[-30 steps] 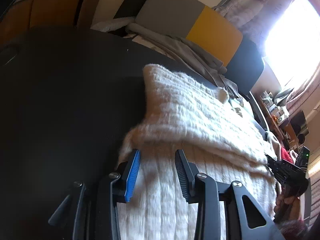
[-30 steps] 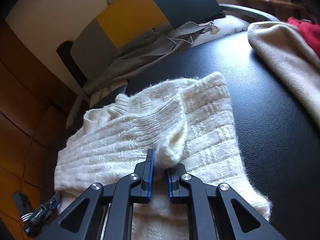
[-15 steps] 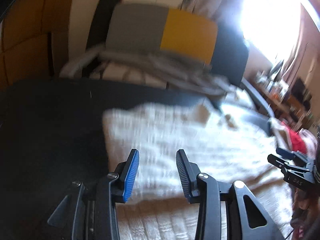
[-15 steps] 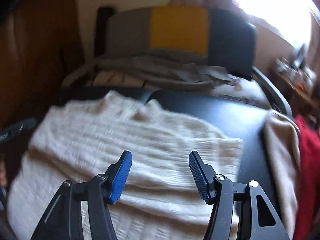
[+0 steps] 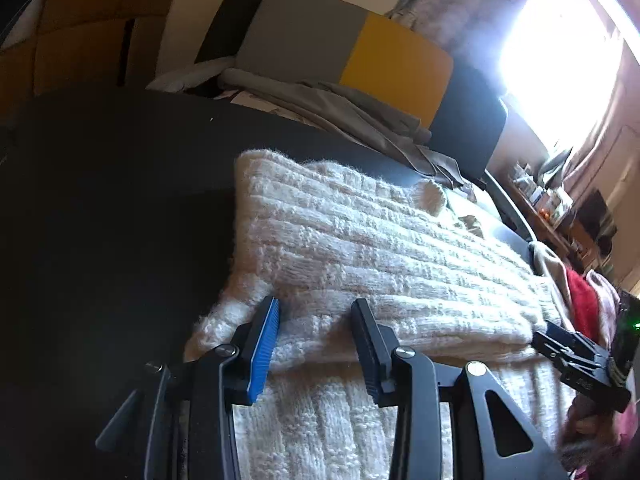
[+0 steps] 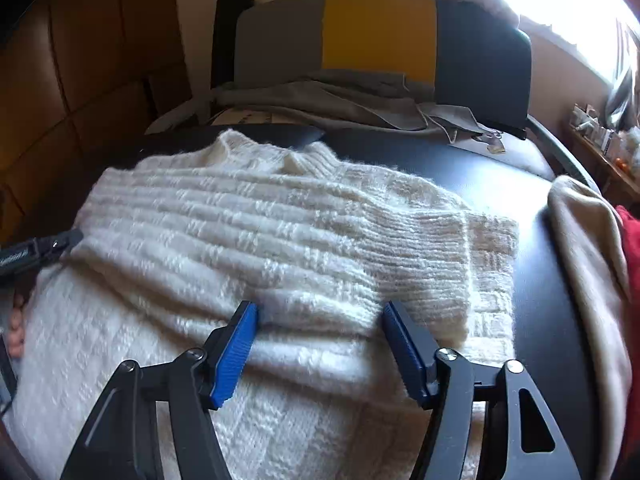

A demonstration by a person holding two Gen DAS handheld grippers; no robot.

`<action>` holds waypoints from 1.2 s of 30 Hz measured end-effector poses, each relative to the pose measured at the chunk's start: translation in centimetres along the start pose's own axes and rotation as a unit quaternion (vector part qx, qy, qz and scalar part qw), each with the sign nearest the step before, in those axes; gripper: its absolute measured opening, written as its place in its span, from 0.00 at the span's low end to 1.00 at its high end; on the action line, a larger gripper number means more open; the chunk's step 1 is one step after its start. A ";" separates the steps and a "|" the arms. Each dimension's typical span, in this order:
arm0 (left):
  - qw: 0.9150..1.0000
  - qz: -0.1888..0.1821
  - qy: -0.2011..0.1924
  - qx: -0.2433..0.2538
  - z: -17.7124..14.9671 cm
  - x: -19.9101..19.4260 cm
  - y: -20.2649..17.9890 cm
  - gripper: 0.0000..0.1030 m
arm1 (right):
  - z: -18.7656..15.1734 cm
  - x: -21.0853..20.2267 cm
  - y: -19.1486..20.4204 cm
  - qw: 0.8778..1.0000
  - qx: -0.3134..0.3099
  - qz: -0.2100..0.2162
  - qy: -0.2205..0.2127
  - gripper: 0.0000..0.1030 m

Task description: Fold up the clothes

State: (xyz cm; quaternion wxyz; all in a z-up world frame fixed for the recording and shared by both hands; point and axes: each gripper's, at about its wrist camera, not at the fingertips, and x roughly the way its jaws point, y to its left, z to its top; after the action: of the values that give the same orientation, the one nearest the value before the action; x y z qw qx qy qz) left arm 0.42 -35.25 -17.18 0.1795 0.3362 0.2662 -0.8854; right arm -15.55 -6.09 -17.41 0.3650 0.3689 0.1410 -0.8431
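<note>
While one cream cable-knit sweater (image 6: 280, 240) lies flat on the black table (image 6: 540, 280) with a sleeve folded across it, two grippers sit at its near edge: left gripper (image 5: 316, 344) jaws wide, gripping nothing; right gripper (image 6: 320, 344) jaws wide, gripping nothing. One beige garment (image 6: 588, 264) and one red cloth (image 6: 632, 240) lie right. One grey-yellow-black chair (image 6: 380, 36) stands far.

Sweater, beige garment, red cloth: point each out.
Sweater (image 6: 280, 232), right wrist view, ribbed folded-over layer.
Beige garment (image 6: 584, 248), right wrist view, its upper surface.
Red cloth (image 5: 582, 304), left wrist view, its visible middle.
</note>
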 end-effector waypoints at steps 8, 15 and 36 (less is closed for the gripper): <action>0.999 0.029 0.002 0.034 5.1 1.4 -1.3 0.43 | 2.2 -0.6 1.8 1.000 -0.019 -0.017 0.002 0.72; 0.997 0.052 0.027 0.050 9.4 5.3 -1.1 0.45 | 5.6 1.6 6.7 0.997 -0.082 0.008 -0.010 0.83; 1.000 0.017 0.006 -0.005 2.5 -5.3 2.4 0.49 | 1.3 -3.2 2.1 0.998 0.024 0.062 0.007 1.00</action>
State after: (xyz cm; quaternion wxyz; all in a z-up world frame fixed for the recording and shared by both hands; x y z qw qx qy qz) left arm 4.12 -37.91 -12.81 0.1945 0.3452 0.2656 -0.8789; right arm -13.27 -6.58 -14.14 0.4067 0.3913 0.1002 -0.8194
